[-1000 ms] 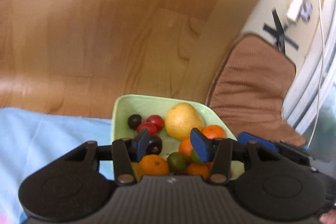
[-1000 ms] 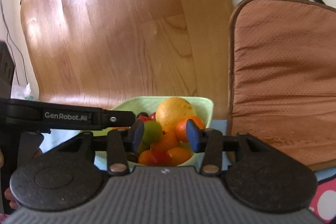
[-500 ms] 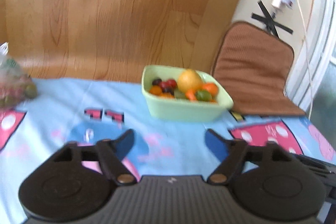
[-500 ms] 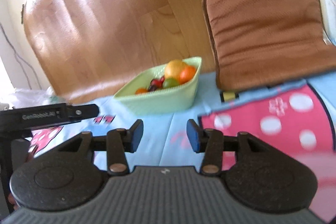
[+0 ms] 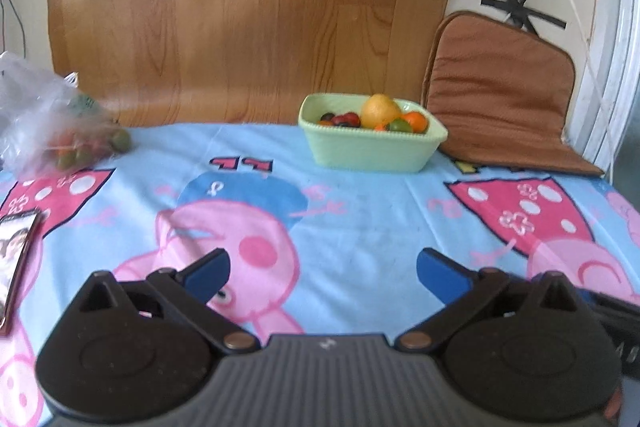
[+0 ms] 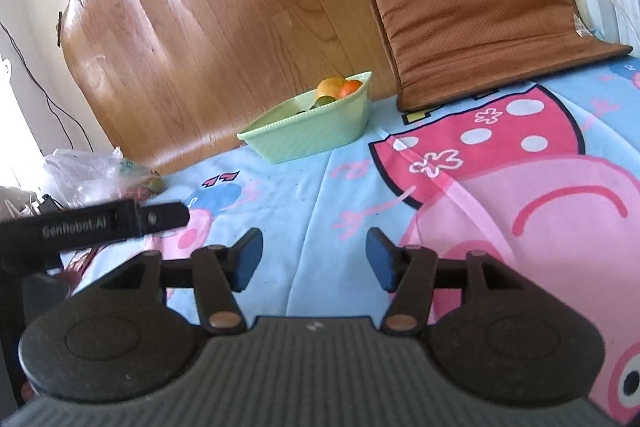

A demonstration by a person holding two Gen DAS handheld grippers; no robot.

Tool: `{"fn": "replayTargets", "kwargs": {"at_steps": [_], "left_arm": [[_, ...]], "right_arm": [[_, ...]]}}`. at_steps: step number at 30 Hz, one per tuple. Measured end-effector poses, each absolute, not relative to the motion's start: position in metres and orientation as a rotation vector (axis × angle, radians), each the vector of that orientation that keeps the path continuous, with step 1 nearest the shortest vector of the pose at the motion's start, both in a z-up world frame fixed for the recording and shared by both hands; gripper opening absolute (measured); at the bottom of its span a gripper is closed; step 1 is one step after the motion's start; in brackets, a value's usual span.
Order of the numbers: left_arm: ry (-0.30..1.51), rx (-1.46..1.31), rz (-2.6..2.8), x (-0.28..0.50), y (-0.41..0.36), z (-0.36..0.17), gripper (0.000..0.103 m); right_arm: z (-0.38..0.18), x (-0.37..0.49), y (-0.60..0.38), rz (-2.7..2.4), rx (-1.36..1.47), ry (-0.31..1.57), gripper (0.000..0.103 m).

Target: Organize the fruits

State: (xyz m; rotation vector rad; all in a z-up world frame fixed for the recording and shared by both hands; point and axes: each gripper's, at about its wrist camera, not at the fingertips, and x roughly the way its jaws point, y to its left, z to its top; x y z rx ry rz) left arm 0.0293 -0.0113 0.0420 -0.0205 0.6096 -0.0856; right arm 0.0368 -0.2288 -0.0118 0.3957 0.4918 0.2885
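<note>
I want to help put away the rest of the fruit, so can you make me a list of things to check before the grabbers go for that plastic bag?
1. Left gripper empty, fingers spread wide: ok.
2. Right gripper empty, fingers apart: ok.
3. Pale green rectangular bowl upright on the cartoon-pig tablecloth: ok.
4. Room left in the bowl: cannot tell; the big yellow-orange fruit and small ones already pile above its rim.
5. Clear plastic bag of fruit within view, at far left: ok.
6. Bag mouth open for reaching in: cannot tell, too blurred.
</note>
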Motion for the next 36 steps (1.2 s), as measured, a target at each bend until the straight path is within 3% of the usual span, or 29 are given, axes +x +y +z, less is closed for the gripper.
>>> {"fn": "replayTargets", "kwargs": {"at_steps": [16,36], "left_arm": [[0.531,0.013,-0.007,0.019,-0.009,0.038,0.103],[0.583,0.059,0.083,0.028,-0.008,0.023,0.103]], "right_arm": [[-0.014,0.035,-0.231,0.29,0.404,0.498,0.063],[-0.014,0.034,-0.231,0.284,0.403,0.502,0.066]]}}
